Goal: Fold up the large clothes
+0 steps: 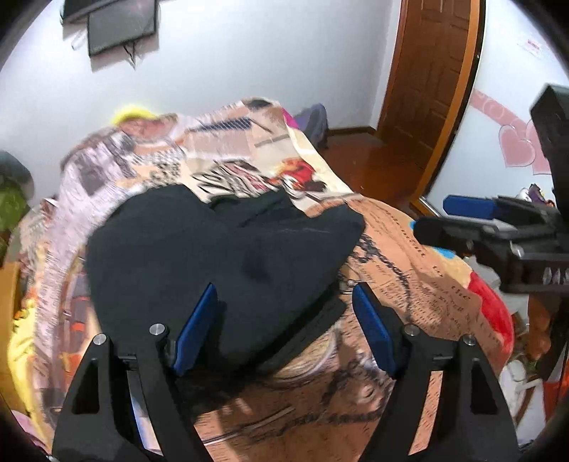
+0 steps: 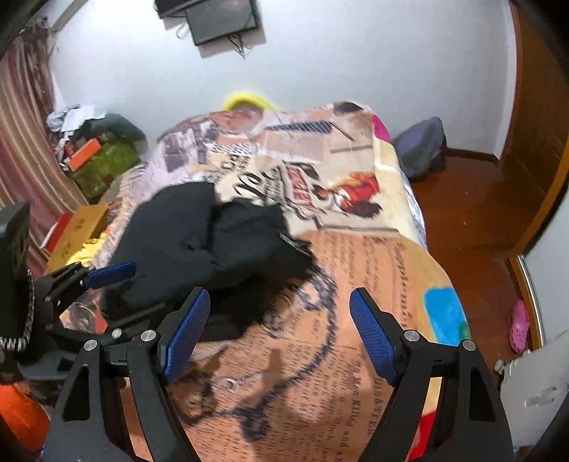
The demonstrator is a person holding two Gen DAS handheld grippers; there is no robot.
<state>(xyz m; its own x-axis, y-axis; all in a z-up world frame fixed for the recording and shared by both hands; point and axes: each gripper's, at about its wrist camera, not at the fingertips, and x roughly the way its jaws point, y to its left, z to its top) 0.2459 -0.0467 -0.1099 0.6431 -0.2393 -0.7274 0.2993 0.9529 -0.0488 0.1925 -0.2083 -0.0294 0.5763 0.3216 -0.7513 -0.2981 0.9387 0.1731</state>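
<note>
Both my tongs, left [image 1: 284, 312] and right [image 2: 281, 316], hang spread and empty above the bed [image 2: 384, 270], so the black garment [image 1: 220, 256] lies free in a bunched heap toward its left edge, ready for regripping, I judge.

A pale white wall [image 2: 338, 71] is closing off the far side of the room, with a dark flat screen [image 2: 222, 19] hanging high on it. A bed under a printed newspaper-pattern blanket [image 2: 373, 270] is filling the middle. Reddish-brown polished wooden flooring [image 2: 473, 227] is running beside it toward a brown panelled wooden door [image 1: 430, 64]. A striped maroon curtain [image 2: 25, 128] is hanging at the left, above cluttered boxes.
</note>
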